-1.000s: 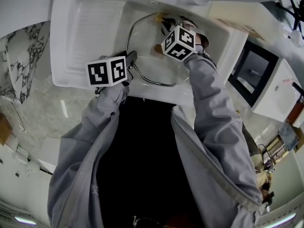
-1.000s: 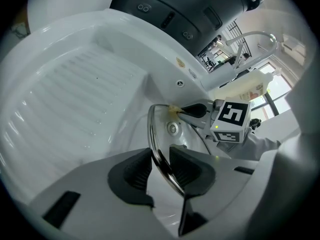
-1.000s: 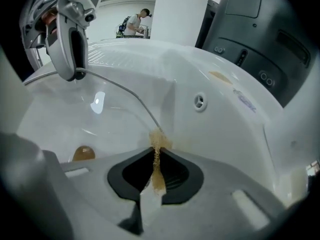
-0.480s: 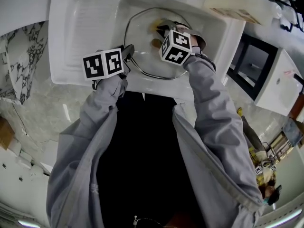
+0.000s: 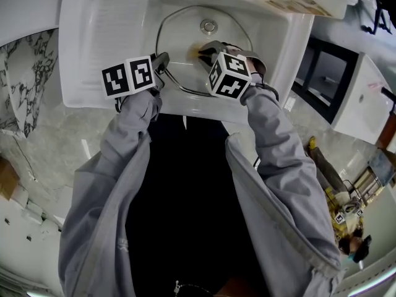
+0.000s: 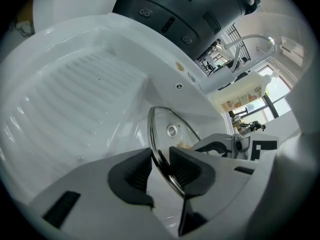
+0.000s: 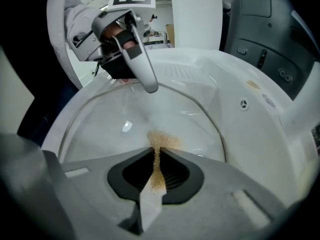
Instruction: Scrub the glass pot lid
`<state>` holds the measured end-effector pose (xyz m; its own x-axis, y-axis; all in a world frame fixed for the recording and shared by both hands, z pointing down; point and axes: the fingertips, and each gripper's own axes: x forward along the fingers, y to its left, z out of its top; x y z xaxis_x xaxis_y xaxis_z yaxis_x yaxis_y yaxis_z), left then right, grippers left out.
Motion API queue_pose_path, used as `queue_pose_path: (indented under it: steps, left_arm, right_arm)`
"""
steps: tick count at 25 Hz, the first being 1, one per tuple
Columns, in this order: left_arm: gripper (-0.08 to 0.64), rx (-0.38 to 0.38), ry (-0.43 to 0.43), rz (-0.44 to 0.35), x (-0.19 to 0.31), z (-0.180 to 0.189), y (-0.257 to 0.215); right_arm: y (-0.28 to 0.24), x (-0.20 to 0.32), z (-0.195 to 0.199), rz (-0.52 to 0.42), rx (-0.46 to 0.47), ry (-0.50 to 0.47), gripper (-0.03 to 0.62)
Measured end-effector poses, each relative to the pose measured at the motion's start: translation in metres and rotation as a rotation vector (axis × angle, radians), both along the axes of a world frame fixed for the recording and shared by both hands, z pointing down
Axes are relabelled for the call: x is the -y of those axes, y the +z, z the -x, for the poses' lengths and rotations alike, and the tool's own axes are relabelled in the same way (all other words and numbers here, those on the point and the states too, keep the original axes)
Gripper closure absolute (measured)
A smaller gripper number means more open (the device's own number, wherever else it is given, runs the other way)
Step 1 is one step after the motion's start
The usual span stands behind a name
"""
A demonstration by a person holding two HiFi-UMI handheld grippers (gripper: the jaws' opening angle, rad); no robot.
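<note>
The glass pot lid (image 5: 182, 36) stands tilted in the white sink (image 5: 93, 85), its metal knob (image 5: 208, 25) showing. My left gripper (image 5: 162, 64) is shut on the lid's metal rim at its left side; in the left gripper view the rim runs between the pads (image 6: 186, 170) of that gripper (image 6: 161, 165). My right gripper (image 5: 207, 48) is shut on a thin tan scrub pad (image 7: 159, 141), whose tip presses on the lid's glass (image 7: 115, 119) near the middle. The left gripper (image 7: 140, 81) shows at the lid's far edge in the right gripper view.
A ribbed drainboard (image 5: 117, 30) fills the sink's left part. A curved faucet (image 6: 250, 39) and a white bottle (image 6: 240, 96) stand behind the basin. A dark appliance (image 6: 190, 9) sits beyond the sink, and a marble counter (image 5: 25, 104) lies to its left.
The right gripper drew the scrub pad back across the glass toward me, so the lid's knob now shows. The left gripper kept its hold on the rim in place.
</note>
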<state>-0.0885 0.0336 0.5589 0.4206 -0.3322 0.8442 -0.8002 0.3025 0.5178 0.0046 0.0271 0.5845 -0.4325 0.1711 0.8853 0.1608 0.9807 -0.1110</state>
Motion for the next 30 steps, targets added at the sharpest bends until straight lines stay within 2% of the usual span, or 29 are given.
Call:
queue_pose_path:
  steps: [11, 16, 18, 21, 26, 28, 30]
  left_arm:
    - [0.453, 0.005, -0.002, 0.002, -0.001, -0.001, 0.0]
    - [0.453, 0.005, -0.002, 0.005, -0.001, 0.0, 0.0]
    - [0.453, 0.004, 0.0, 0.007, -0.002, -0.001, 0.0]
    - [0.451, 0.006, 0.006, 0.011, -0.004, -0.001, -0.001]
    - [0.449, 0.011, 0.006, 0.019, -0.005, -0.001, 0.0]
    - [0.449, 0.01, 0.005, 0.023, -0.005, -0.002, 0.0]
    - [0.449, 0.008, 0.004, 0.026, -0.005, -0.002, 0.001]
  right_arm:
    - [-0.05, -0.062, -0.029, 0.353, -0.013, -0.034, 0.561]
    - [-0.068, -0.068, -0.038, 0.494, -0.007, -0.045, 0.561]
    - [-0.075, -0.059, -0.039, 0.515, 0.023, -0.024, 0.561]
    - [-0.075, -0.022, -0.039, 0.43, 0.064, 0.068, 0.561]
    - [-0.049, 0.063, -0.046, 0.131, 0.052, 0.224, 0.561]
    - [-0.029, 0.091, -0.049, -0.007, 0.014, 0.244, 0.561]
    - [-0.007, 0.109, -0.051, -0.126, -0.028, 0.215, 0.561]
